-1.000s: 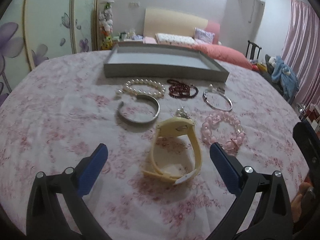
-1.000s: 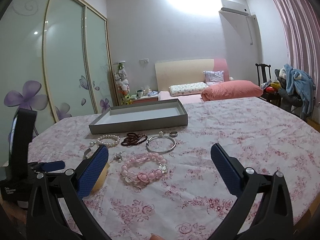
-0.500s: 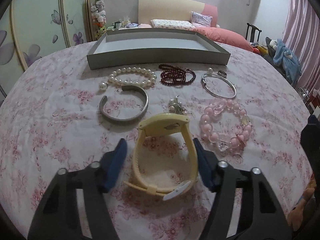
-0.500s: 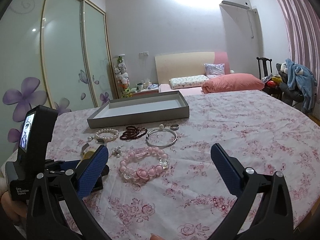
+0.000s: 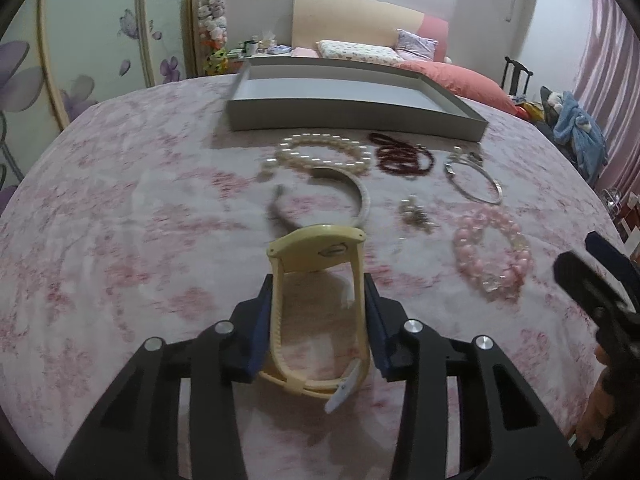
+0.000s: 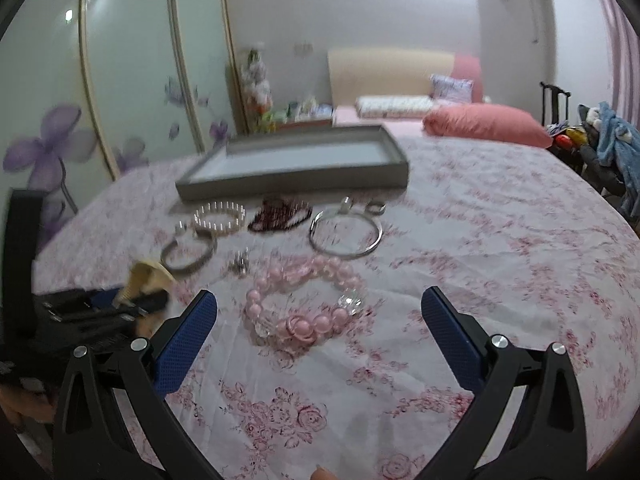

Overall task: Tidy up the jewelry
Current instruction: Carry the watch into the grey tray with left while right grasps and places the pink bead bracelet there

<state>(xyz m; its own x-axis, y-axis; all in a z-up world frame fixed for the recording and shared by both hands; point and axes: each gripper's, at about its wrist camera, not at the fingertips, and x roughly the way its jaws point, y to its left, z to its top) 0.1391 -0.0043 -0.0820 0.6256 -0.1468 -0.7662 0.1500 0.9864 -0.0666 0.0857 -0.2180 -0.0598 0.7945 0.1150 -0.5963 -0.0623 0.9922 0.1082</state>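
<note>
Bedroom, floral pink tablecloth [image 5: 120, 240]. Left gripper [image 5: 316, 312], wide open a second ago, now being closed around cream-yellow plastic watch [image 5: 316, 280]; pads touching strap. Right gripper [image 6: 320, 332] held wide open, empty, above pink beaded bracelet [image 6: 304, 304]. Grey shallow tray [image 5: 352, 116] not yet filled.

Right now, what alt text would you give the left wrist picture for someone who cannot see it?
The left tongs are closing around a yellow watch on a pink floral cloth, one blue pad on each side of its band. Beyond lie bracelets, among them pearls and pink beads, then an empty grey tray.
</note>
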